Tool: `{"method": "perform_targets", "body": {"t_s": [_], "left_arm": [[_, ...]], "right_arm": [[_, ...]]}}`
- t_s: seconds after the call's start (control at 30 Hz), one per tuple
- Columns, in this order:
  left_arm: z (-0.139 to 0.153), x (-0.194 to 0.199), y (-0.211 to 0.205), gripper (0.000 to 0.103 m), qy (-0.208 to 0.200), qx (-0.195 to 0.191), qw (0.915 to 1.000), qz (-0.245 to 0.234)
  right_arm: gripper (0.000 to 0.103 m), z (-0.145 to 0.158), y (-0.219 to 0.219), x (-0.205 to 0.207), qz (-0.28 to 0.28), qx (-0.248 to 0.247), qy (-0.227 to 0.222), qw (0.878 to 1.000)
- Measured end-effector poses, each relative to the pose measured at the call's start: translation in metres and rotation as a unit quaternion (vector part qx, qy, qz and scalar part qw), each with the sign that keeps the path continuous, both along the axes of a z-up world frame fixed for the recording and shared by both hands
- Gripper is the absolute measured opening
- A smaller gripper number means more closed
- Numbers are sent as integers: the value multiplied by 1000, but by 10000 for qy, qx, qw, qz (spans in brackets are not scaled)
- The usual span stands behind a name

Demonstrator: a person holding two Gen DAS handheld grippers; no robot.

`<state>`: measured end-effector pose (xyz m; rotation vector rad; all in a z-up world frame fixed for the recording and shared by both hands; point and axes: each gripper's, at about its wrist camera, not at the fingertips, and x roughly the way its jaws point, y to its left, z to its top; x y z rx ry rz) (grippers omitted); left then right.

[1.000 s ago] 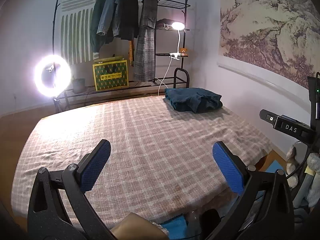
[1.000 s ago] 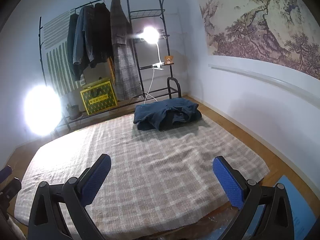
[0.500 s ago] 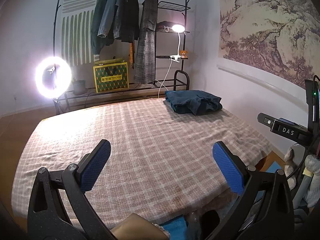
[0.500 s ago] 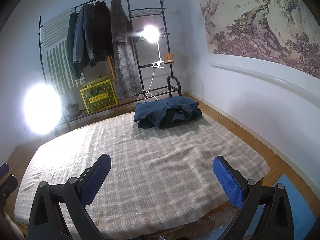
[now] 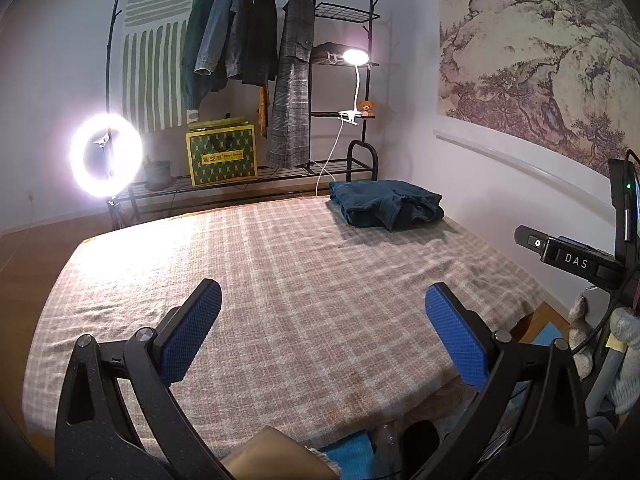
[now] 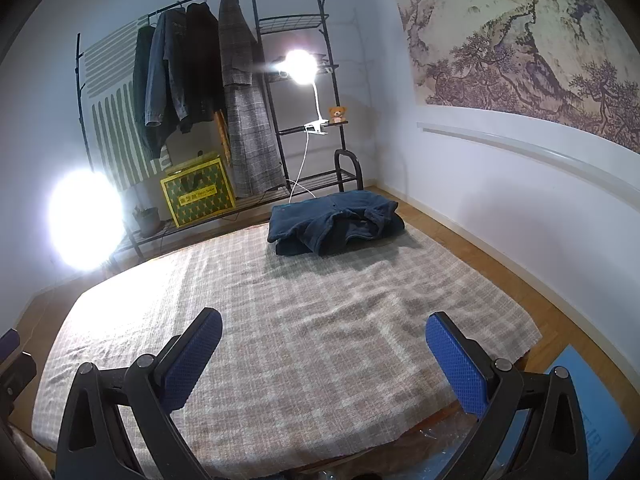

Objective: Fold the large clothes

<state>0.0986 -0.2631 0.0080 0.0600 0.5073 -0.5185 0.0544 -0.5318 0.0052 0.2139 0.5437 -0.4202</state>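
Observation:
A dark blue folded garment [image 5: 386, 203] [image 6: 335, 223] lies at the far right corner of a table covered with a beige checked cloth [image 5: 280, 280] [image 6: 320, 320]. My left gripper [image 5: 322, 334] hovers over the near edge of the cloth, wide open, with nothing between its blue pads. My right gripper [image 6: 324, 356] is likewise open and empty above the near edge, far from the garment. The right gripper's black body marked DAS [image 5: 576, 258] shows at the right of the left wrist view.
A black clothes rack [image 5: 248, 40] with hanging coats and a yellow-green bag [image 5: 221, 156] stands behind the table. A ring light [image 5: 106, 154] glows at the left, a clip lamp [image 5: 356, 58] at the back. A wall runs along the right.
Both grippers have tilted up and drawn back slightly, so the table and garment sit a little lower in view. Jaws stay open and empty.

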Motion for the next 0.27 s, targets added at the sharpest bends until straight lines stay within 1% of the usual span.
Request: {"method": "perform_targets", "body": {"t_s": [0.1,0.27], "left_arm": [[-1,-1,0,103,-31,15,10000,-7],[9,-1,4,103,-106,-18,9999,-7]], "right_arm": [[103,0,-1,1,6,7,9,10000],[103,-1,-2,1,8,-23,18,10000]]}}
